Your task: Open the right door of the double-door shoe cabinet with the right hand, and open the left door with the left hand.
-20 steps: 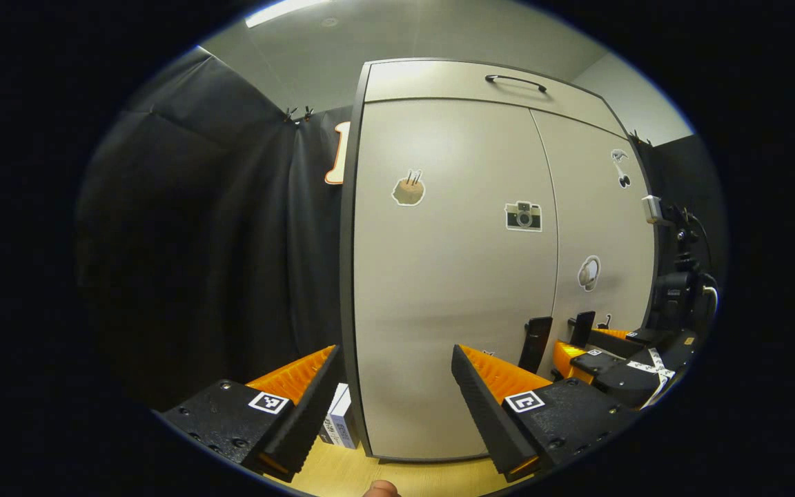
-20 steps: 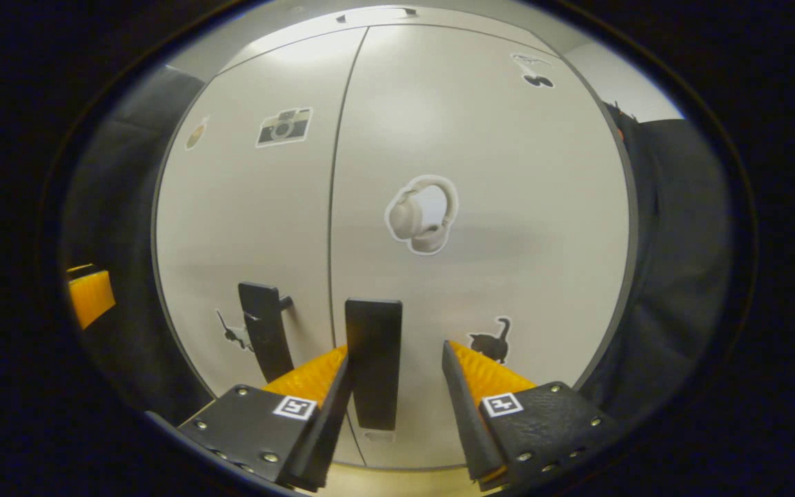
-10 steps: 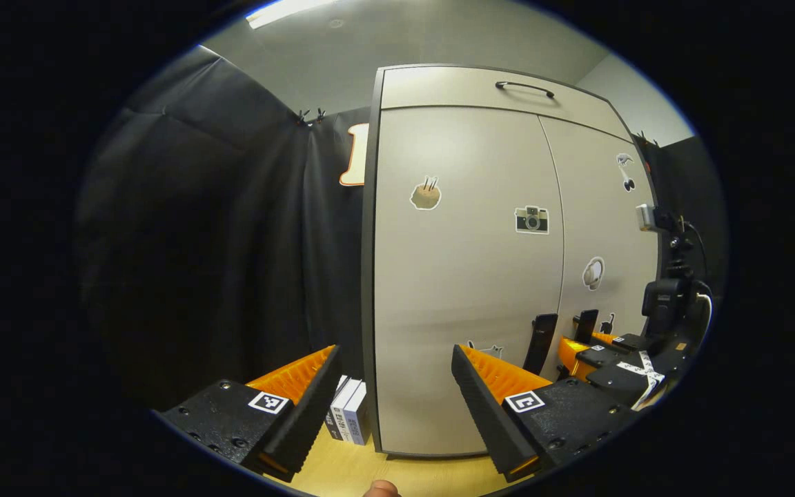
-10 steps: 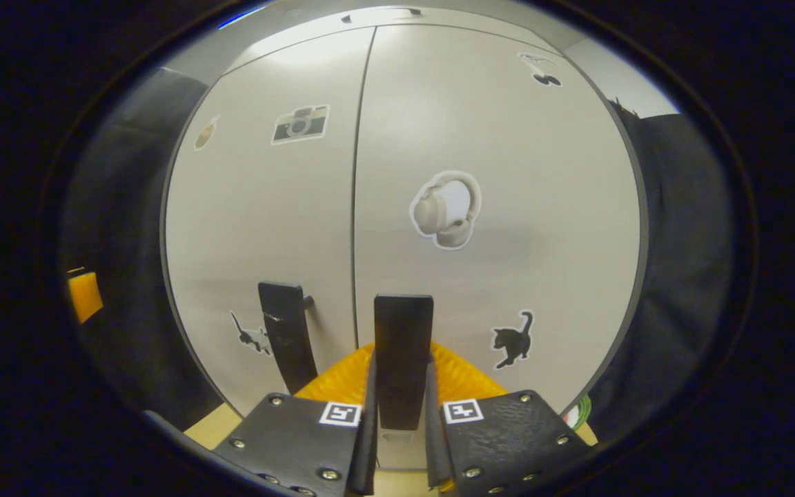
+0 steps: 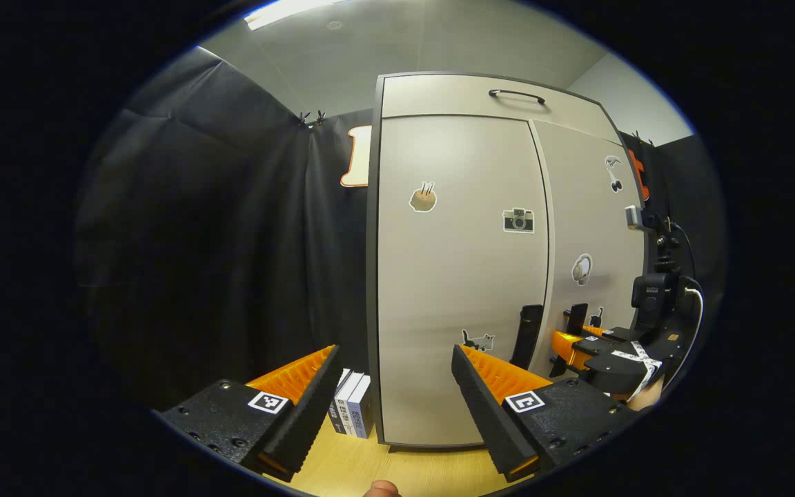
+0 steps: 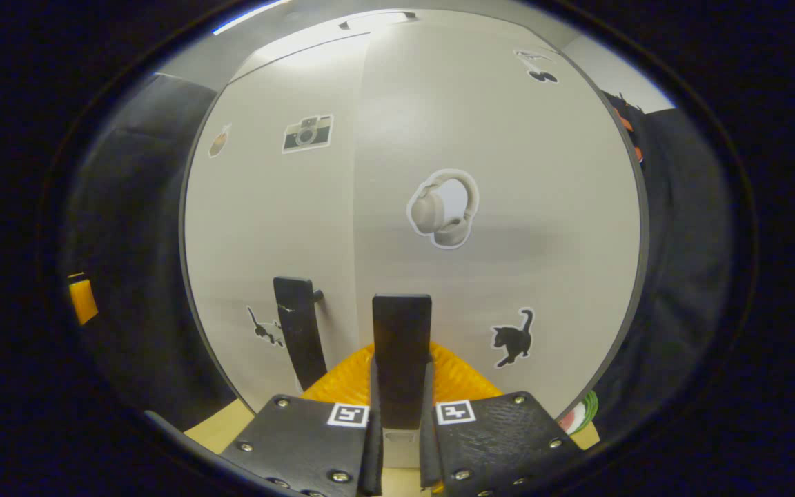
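Right door (image 6: 494, 172) of the shoe cabinet (image 5: 453, 93), just ajar, its handle (image 6: 401, 359) clamped by the right gripper (image 6: 401, 442) fingers, may slip free on a straight pull; left gripper (image 5: 390, 407) fingers apart, away from the left handle (image 5: 530, 335).

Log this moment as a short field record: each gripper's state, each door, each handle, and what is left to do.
right gripper: shut on the right door handle
left gripper: open, holding nothing, off the cabinet front
right door: edge swung slightly proud of the left door
left door: looks closed
left door handle: untouched
floor beside cabinet: small boxes standing
remaining: pull the right door wide, then take the left handle
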{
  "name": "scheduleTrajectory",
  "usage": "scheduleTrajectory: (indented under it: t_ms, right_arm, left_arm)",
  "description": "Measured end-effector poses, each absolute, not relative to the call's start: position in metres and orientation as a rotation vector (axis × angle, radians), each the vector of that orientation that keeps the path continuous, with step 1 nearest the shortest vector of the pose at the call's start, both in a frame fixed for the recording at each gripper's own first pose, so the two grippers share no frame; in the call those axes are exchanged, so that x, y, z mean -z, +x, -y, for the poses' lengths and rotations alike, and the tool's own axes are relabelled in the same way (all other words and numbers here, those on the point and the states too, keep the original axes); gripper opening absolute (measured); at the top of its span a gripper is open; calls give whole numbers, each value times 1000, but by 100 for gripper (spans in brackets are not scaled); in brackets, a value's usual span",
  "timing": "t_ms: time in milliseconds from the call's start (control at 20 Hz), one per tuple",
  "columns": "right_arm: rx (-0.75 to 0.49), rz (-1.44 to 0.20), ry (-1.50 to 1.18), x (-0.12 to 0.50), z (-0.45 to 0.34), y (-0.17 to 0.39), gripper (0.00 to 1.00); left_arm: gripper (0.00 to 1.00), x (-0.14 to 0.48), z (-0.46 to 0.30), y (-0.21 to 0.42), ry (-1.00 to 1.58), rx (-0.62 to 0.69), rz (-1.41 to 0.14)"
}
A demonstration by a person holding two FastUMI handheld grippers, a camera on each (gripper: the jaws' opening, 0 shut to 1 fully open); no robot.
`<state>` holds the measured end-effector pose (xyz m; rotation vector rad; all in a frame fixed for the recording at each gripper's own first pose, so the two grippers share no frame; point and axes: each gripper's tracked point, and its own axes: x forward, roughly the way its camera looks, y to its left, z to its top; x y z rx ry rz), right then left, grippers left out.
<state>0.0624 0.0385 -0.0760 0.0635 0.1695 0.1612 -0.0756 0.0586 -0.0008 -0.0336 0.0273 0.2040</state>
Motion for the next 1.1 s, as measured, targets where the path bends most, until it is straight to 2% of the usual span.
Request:
scheduleTrajectory:
  t_ms: [500, 550, 600, 700, 750, 800, 1100]
  right_arm:
    - [-234, -162, 79, 73, -30, 35, 21]
    - [-242, -160, 82, 73, -29, 32, 17]
    - [-250, -162, 85, 72, -27, 29, 21]
    - [-266, -160, 85, 71, -24, 26, 21]
    - [-276, -159, 87, 71, -23, 24, 26]
    - [-287, -162, 89, 70, -22, 22, 21]
    - [-324, -167, 110, 69, -12, 12, 21]
  left_arm:
    - [98, 5, -41, -92, -44, -155, -43]
    - [98, 5, -38, -94, -45, -147, -43]
    - [98, 5, -36, -94, -45, -139, -43]
    - [98, 5, -32, -93, -48, -122, -44]
    - [98, 5, -30, -93, -48, -114, -45]
    - [98, 6, -28, -92, -47, -107, -46]
    - [98, 12, -20, -84, -43, -71, -60]
